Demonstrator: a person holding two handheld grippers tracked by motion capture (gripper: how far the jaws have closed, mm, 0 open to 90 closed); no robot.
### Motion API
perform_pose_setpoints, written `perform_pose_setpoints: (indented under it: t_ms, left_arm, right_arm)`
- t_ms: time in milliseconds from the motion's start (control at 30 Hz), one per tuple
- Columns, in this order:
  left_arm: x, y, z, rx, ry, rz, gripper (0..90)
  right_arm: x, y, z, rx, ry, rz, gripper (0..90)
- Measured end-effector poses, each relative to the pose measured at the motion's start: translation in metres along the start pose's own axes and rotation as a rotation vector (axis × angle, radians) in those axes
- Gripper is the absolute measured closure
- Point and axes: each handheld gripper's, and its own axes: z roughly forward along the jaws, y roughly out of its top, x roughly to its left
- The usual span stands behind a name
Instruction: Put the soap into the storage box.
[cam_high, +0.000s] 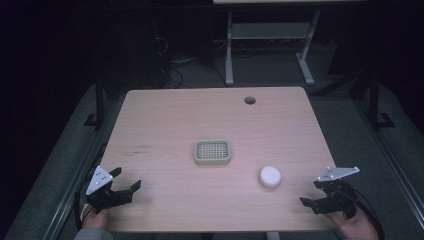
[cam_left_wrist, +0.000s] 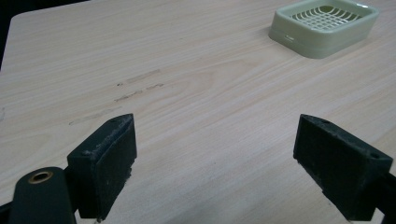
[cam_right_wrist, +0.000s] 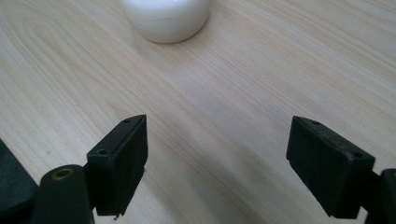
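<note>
A pale green soap dish (cam_high: 212, 152) with a grid top sits near the middle of the wooden table (cam_high: 210, 120); the left gripper view has the soap dish (cam_left_wrist: 324, 24) at its upper right. A round white soap bar (cam_high: 270, 176) lies to the dish's right and nearer me; in the right gripper view the soap bar (cam_right_wrist: 166, 16) is at the top edge. My left gripper (cam_high: 126, 181) rests at the near left corner, open and empty (cam_left_wrist: 215, 158). My right gripper (cam_high: 311, 195) is at the near right edge, open and empty (cam_right_wrist: 217, 161), a short way from the soap.
A round cable hole (cam_high: 249, 100) is at the table's far right. Faint scuff marks (cam_high: 137, 148) lie left of the dish. Beyond the table stand a metal desk frame (cam_high: 270, 45) and dark floor with cables.
</note>
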Motion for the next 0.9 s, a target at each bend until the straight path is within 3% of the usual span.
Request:
perform_pose_setpoints:
  t_ms: [167, 267, 900]
  left_arm:
    - [0.000, -0.001, 0.000, 0.004, -0.005, -0.002, 12.9]
    - [0.001, -0.001, 0.000, -0.010, -0.010, -0.033, 12.8]
    - [-0.001, -0.002, -0.001, 0.001, -0.009, -0.014, 12.9]
  right_arm:
    - [0.000, 0.004, -0.001, 0.007, 0.006, 0.005, 19.0]
    - [0.000, 0.006, 0.000, 0.019, 0.013, 0.016, 17.7]
    - [0.017, 0.045, 0.007, 0.092, 0.024, -0.090, 17.9]
